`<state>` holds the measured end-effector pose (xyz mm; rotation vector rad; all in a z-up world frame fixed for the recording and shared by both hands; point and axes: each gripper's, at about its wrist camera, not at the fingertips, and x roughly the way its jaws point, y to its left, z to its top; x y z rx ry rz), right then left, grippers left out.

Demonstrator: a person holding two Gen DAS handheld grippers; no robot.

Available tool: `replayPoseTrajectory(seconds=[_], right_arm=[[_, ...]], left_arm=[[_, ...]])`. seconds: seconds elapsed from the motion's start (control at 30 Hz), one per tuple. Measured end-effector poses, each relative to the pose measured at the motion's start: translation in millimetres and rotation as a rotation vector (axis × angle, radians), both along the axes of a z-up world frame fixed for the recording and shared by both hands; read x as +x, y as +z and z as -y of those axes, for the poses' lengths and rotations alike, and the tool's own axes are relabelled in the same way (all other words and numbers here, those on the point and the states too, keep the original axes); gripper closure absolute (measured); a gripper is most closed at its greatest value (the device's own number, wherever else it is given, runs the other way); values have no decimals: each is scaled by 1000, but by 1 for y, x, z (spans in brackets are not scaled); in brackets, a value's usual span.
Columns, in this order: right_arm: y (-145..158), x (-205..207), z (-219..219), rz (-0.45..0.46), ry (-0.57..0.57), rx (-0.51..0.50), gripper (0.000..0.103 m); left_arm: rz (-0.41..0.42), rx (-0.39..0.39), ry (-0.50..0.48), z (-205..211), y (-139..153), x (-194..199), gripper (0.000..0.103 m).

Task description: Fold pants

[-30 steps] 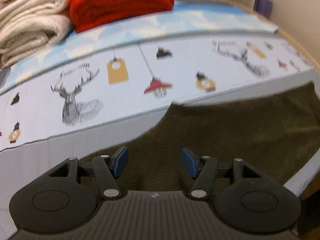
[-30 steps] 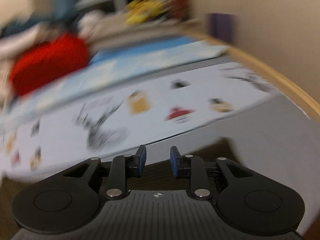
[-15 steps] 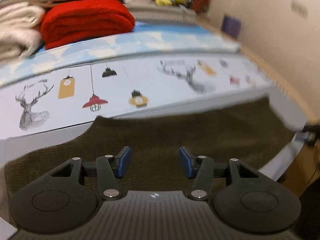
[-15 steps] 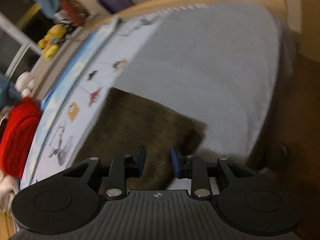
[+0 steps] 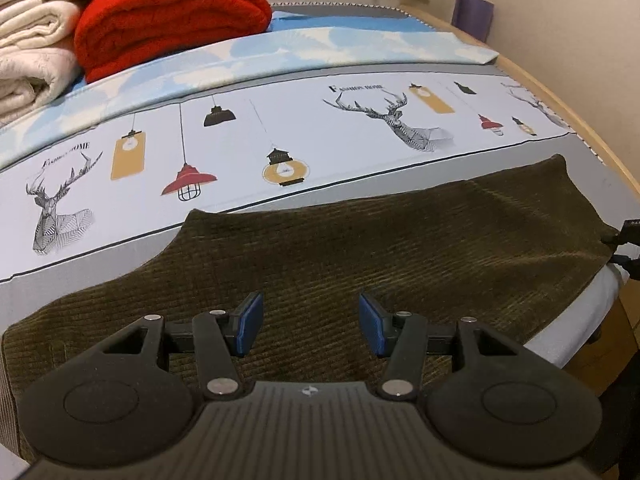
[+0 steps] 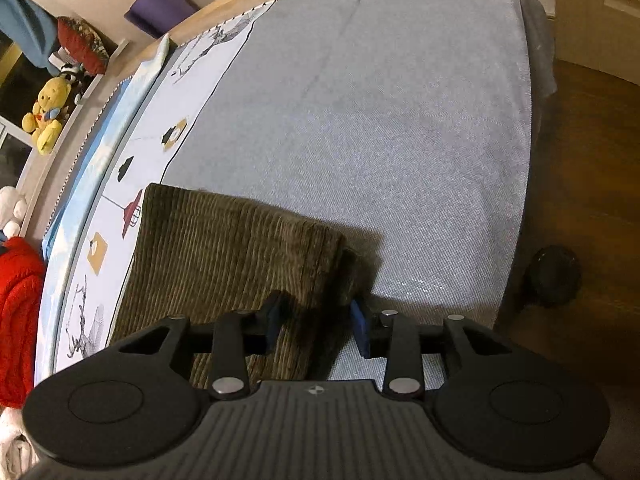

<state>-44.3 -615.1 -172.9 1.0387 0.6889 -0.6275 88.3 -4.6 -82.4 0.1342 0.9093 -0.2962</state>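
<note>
Dark olive corduroy pants (image 5: pixel 360 248) lie flat across the near part of the bed. My left gripper (image 5: pixel 310 326) is open and empty, hovering just above the pants' middle. In the right wrist view the pants' end (image 6: pixel 224 248) lies on the grey sheet. My right gripper (image 6: pixel 316 322) is open with its jaws astride the near corner of that end; the fabric sits between the pads but is not pinched. The tip of the right gripper (image 5: pixel 628 240) shows at the far right edge of the left wrist view.
A printed sheet with deer and lamps (image 5: pixel 280 136) runs behind the pants. A red blanket (image 5: pixel 168 12) and white blankets (image 5: pixel 28 52) are stacked at the back left. Grey sheet (image 6: pixel 380 120) extends past the pants. The wooden floor (image 6: pixel 592 160) lies beyond the bed's edge.
My left gripper drew back over the pants, which now span the view. My right gripper swung down to the pants' end corner and opened wider around it.
</note>
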Motion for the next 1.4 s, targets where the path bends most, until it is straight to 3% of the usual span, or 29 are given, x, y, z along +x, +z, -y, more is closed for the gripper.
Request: replayPoseTrajectory(seconds=[0.6,0.63,0.73,0.93,1.03,1.13,1.2,1.27,1.4], right_arm=[[1,-1,-3,0,9,-45,66],[1,-1,-3,0,12,-50,67],[2,1,-3,2,25,-67,84],[22,3,-16,54,19,-148,90],[55,15,-44,63,78,-311,90],[102,41,-118,56,293,-691,90],[121,51,-172,111,438,-870,90],[131,57,-229,178,586,-989,90],[134,56,-334,317,844,-1109,91]], left_arm=[[5,6,-6,2,2,-6,45],[5,7,-7,2,2,-6,45],[6,6,-6,1,2,-7,45],[10,-1,-5,-2,3,-7,45],[18,-4,6,-7,6,-8,45],[27,-13,40,-19,9,-7,45],[25,-20,74,-30,11,-6,45],[26,-21,108,-41,13,-7,45],[26,-32,177,-70,15,-9,45]])
